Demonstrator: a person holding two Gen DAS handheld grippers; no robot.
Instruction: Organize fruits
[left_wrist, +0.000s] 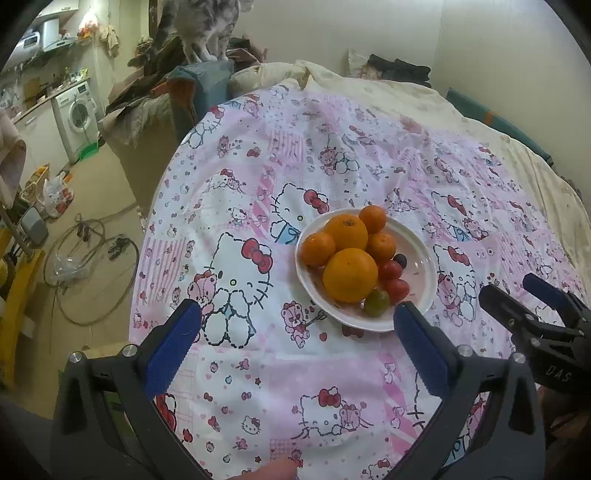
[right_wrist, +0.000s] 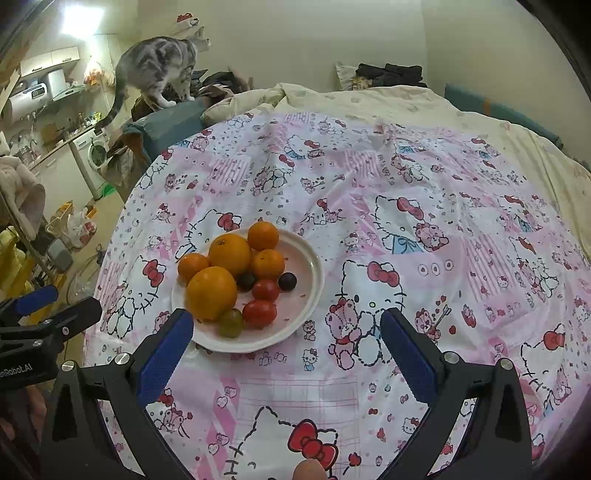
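Left wrist view, white plate (left_wrist: 424, 295) of oranges (left_wrist: 349, 275), both grippers' fingers (left_wrist: 173, 350) spread

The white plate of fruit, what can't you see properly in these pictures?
- White plate: the piled fruit covers most of it in both views.
- Small dark round fruit: right wrist view shows two, left wrist view only one; the oranges hide the other.
- Grey striped cat: head cut off by the left view's top edge.
- Print on the plate: too small to read.
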